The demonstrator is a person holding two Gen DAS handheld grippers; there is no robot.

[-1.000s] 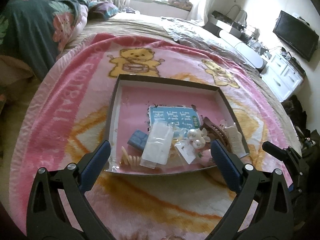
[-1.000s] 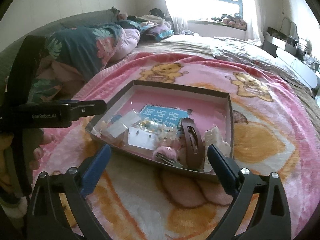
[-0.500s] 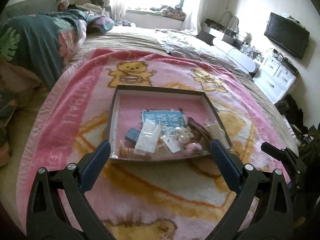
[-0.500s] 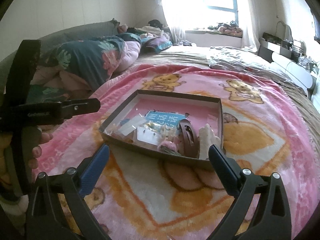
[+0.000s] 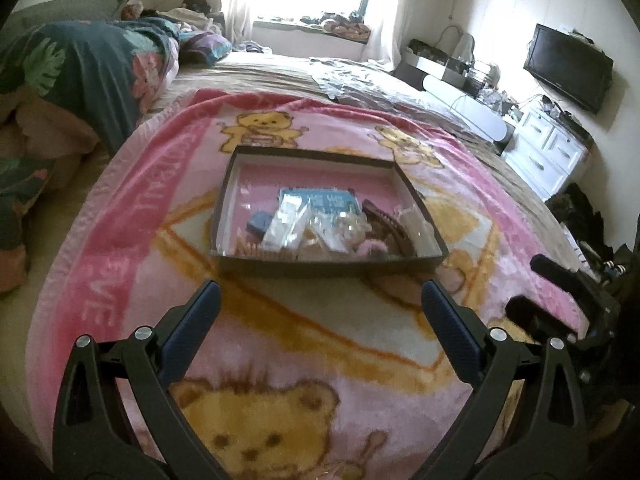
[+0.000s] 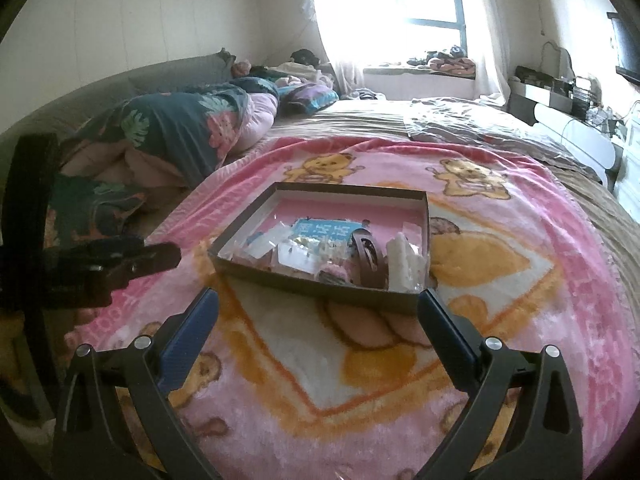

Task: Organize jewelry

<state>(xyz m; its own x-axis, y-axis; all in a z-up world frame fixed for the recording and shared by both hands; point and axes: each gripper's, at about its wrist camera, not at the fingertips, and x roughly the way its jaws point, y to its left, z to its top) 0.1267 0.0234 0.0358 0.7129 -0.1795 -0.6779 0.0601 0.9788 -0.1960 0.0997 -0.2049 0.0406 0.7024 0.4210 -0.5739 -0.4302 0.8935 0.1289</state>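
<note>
Grippers come first, nearest to you: your left gripper (image 5: 320,300) and your right gripper (image 6: 318,306) both hang over the pink bear blanket (image 5: 320,360) with jaws spread wide and nothing between them. Neither touches anything.

Beyond their tips, a short way off, a shallow dark tray (image 5: 320,266) lies flat on the blanket. The jewelry is heaped along its near wall and right side: a brown hair claw (image 6: 366,258), a pale clip (image 6: 404,262), a blue card (image 5: 328,200), clear packets (image 5: 286,224), and a small blue piece (image 5: 260,222). The far half of the tray floor is bare.

Judging by this, you are at the approach stage, with no piece picked. Your next move calls for reaching over the near wall and settling on one item from a crowded pile.

Open blanket surrounds the tray on all sides, so you have room. Farther back lie folded bedding (image 6: 180,128) and a bright window (image 6: 400,0).
</note>
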